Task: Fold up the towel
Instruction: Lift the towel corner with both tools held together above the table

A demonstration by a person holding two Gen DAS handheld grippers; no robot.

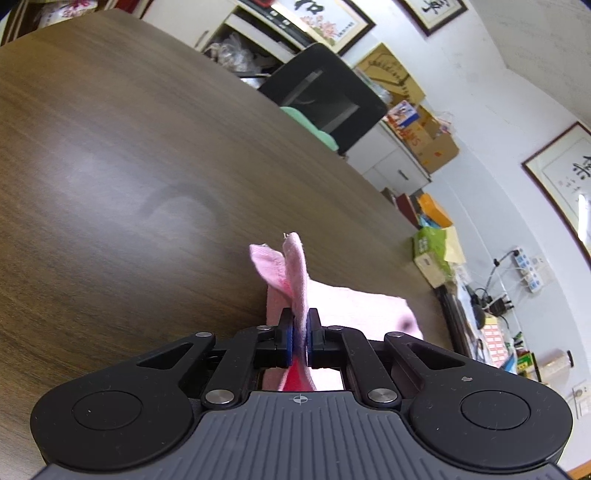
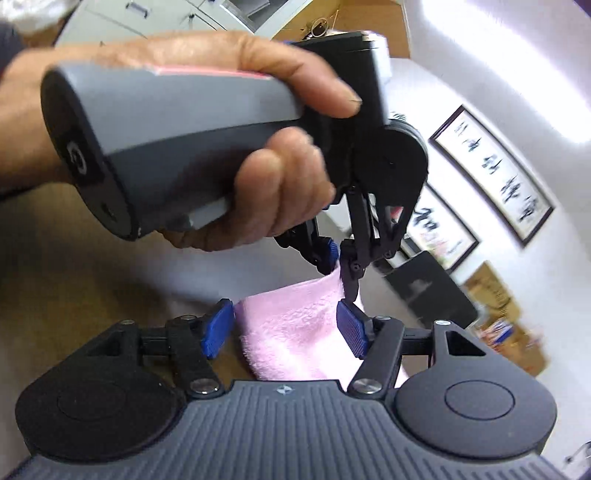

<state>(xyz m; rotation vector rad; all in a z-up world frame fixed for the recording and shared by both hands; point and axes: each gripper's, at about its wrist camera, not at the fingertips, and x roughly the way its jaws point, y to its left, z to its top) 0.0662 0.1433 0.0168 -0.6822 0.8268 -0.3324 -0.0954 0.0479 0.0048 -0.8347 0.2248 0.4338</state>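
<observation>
Pink towel (image 1: 295, 273) pinched above the wood-grain table (image 1: 110, 147)

Left gripper (image 1: 300, 332) clamps a fluffy terry corner (blue ribbed pads); right gripper (image 2: 286, 328) spread wide around the towel, not touching.

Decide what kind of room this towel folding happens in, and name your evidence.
Probably a home office or study: framed calligraphy on the wall, stacked cardboard boxes on a cabinet, a black office chair at the wooden table.

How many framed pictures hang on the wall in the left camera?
3: one top centre above the shelves, one top right, one at the right edge. More may be hidden.
</observation>
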